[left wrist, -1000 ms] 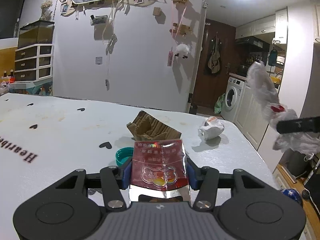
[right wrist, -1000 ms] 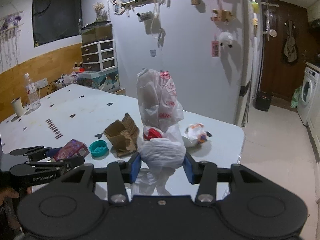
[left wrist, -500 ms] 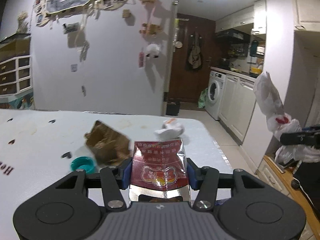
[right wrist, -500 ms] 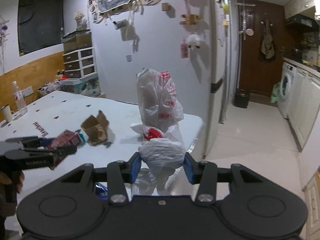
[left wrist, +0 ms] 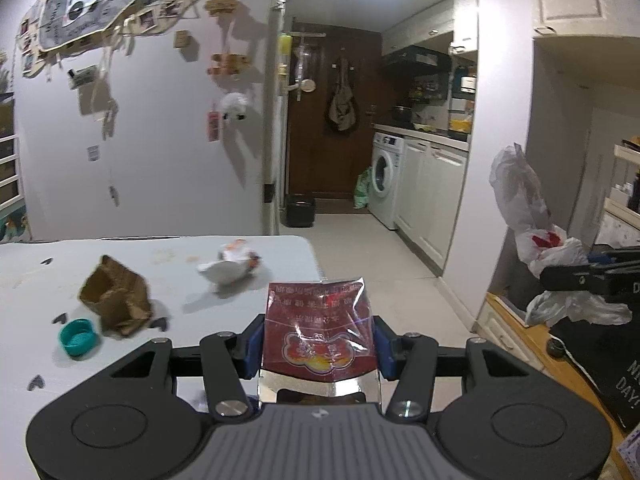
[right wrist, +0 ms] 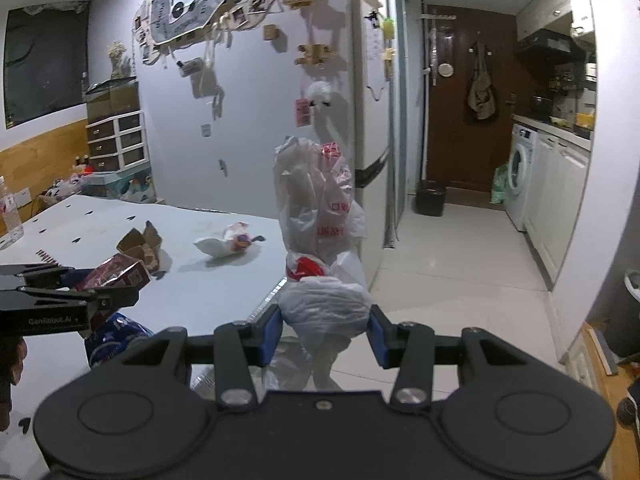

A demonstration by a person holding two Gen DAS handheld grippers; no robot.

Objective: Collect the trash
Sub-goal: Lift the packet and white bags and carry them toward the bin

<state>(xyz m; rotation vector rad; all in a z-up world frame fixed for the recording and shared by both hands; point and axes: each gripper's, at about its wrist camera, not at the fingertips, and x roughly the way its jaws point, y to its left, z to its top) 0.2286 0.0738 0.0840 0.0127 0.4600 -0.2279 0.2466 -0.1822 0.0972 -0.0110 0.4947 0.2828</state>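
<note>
A: Which step is in hand, do you think?

B: I judge it is the carrying step. Both grippers are loaded and lifted away from the table (left wrist: 248,304). The next move calls for a bin or an open bag to drop into. I cannot say which one; a dark bin (right wrist: 431,203) stands far off by the door, but this is only a guess.

A: Tell me about the fingers first.

B: The left gripper (left wrist: 318,346) has its blue pads (left wrist: 253,344) closed on a red foil snack packet (left wrist: 319,332), gripping it at both side edges; the packet stands upright between them. The right gripper (right wrist: 323,334) is clenched around a crumpled white plastic bag (right wrist: 320,216). The pads press the bunched lower part, and the rest of the bag rises above them.

A: And what lies around, relative to the table?

B: On the table there are a torn cardboard box (left wrist: 116,300), a teal bottle cap (left wrist: 78,336) just beside it, and a crumpled white wrapper (left wrist: 230,266) nearer the far edge. So trash is left to collect. The red packet is above the near corner of the table; the white bag is beyond the table's edge, over the floor.
</note>
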